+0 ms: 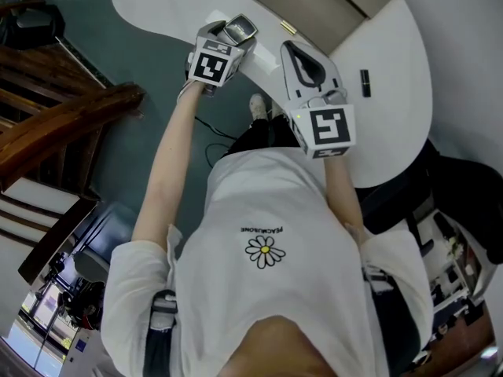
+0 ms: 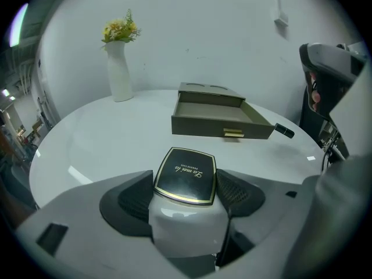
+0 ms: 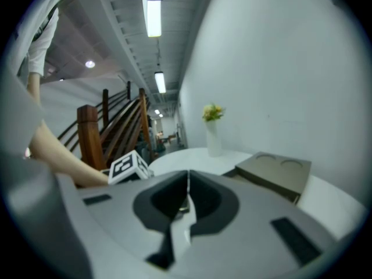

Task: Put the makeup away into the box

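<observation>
Our left gripper (image 2: 185, 186) pinches the black, gold-rimmed compact (image 2: 187, 170) by its side edges, and bare white table (image 2: 99, 138) lies ahead of it up to the open box (image 2: 221, 122). A lipstick (image 2: 284, 131) lies just off the box's right corner. Our right gripper (image 3: 187, 197) is pressed together on nothing, with the box ahead and to its right.

The compact (image 2: 185, 176) looks glossy black plastic, the box (image 2: 221, 124) matt, the table (image 2: 104, 138) smooth and shiny.
</observation>
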Available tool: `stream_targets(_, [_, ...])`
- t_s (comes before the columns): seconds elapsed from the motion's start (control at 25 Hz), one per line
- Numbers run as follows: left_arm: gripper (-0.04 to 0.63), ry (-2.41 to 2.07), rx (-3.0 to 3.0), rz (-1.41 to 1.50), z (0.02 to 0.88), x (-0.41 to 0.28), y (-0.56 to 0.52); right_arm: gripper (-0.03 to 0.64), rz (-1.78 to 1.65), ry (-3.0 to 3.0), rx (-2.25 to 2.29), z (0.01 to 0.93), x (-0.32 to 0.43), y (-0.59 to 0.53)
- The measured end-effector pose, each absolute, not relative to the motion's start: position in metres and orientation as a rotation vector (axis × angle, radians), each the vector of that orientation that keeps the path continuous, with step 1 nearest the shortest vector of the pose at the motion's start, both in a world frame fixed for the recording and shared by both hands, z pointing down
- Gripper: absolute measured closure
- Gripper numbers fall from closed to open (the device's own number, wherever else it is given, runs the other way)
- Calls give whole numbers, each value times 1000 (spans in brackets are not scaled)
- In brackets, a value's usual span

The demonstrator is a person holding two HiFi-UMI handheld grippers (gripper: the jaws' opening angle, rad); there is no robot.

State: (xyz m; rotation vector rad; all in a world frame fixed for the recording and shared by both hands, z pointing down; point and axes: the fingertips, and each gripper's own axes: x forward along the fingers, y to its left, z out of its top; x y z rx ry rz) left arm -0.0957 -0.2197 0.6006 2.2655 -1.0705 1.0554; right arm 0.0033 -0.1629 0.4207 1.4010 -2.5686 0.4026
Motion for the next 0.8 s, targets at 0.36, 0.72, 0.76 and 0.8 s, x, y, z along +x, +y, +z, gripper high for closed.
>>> stream_targets(0.36, [250,-1073,2231,1055,596,-96,-223,586,408,-2571,1376,415,-1,-161])
stream_targets(0.72, [252,-1244,2353,817,528,-79,-234,586,324,-2558,1403,393,-7,-156])
stream_targets(0.76, [252,-1285,2379,771,511,-78,-234,586,317,-2556,1416,389,-8,-156])
stream_targets(0.8, [252,-1330,2405,729,494,-78,-233,586,305,-2554,1430,385,-9,-155])
